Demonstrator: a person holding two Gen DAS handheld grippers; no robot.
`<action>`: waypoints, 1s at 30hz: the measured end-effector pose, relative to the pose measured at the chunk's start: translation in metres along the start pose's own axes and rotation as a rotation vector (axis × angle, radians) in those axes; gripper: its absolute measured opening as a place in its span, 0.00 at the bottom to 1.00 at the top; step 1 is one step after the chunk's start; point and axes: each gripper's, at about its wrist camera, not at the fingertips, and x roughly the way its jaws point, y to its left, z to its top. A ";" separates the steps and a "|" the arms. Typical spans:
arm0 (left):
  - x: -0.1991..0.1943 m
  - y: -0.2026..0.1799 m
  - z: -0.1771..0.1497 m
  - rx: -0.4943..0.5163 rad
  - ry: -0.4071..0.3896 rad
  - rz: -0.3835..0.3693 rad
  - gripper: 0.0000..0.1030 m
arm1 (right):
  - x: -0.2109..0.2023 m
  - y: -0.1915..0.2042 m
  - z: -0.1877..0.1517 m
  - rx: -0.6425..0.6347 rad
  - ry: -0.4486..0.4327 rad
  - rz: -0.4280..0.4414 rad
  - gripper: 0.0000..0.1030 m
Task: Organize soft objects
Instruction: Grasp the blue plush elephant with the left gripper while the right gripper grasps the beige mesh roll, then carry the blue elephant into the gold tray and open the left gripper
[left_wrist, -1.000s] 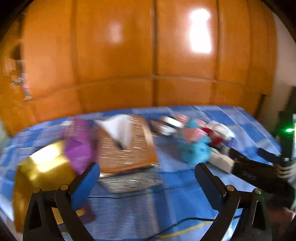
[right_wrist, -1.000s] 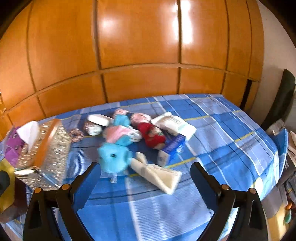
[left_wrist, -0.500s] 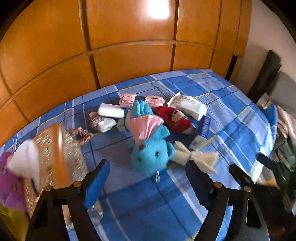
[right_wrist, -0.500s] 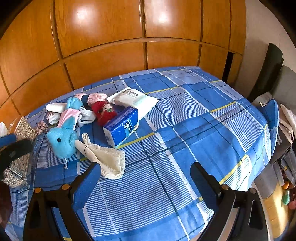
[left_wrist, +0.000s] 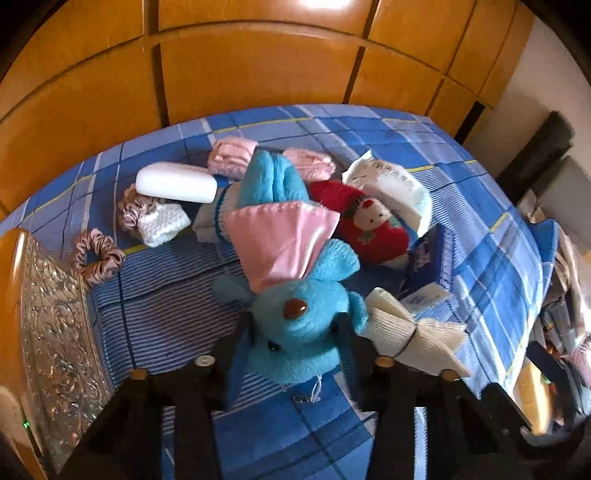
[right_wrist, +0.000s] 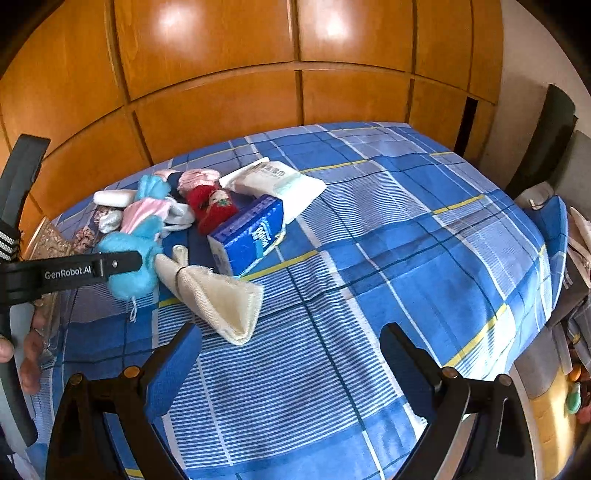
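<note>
**Left gripper clasps the blue plush; right gripper hangs wide over the cloth**

Nearest to you, your left gripper (left_wrist: 297, 334) has its two fingers pressed against either side of the blue plush toy (left_wrist: 295, 325), gripping its head at the near edge of the pile. The toy lies flat on the blue plaid tablecloth (left_wrist: 177, 295) with its pink skirt (left_wrist: 280, 243) spread above the head and its legs pointing away from you. Your right gripper (right_wrist: 291, 365) hangs above a bare stretch of the same cloth, its fingers spread wide with nothing between them.

Just right of the plush head lies a cream cloth tied in the middle (left_wrist: 410, 336), touching the toy's ear. Beyond that cloth sits a blue tissue pack (right_wrist: 247, 236). At your far left stands an ornate silver-sided tissue box (left_wrist: 55, 332), and a mauve scrunchie (left_wrist: 98, 254) lies just beside it.

Farther back, a red knitted doll (left_wrist: 365, 225) rests against the skirt's right edge, with a white wet-wipe pack (left_wrist: 391, 188) behind it. Left of the skirt are a small white knitted piece (left_wrist: 164, 223) and a white oblong pad (left_wrist: 175, 182). Two rolled pink cloths (left_wrist: 231, 157) flank the plush's legs at the back of the pile. Behind the table rise orange wooden cabinet doors (left_wrist: 258, 66).
</note>
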 end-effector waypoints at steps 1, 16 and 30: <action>-0.004 0.001 0.000 -0.002 -0.004 -0.014 0.38 | 0.000 0.001 0.001 -0.010 -0.002 0.009 0.94; -0.090 0.032 0.049 -0.037 -0.142 -0.062 0.36 | 0.049 0.071 0.029 -0.542 0.099 0.124 0.82; -0.187 0.170 0.097 -0.285 -0.330 0.169 0.36 | 0.075 0.078 0.020 -0.541 0.153 0.133 0.45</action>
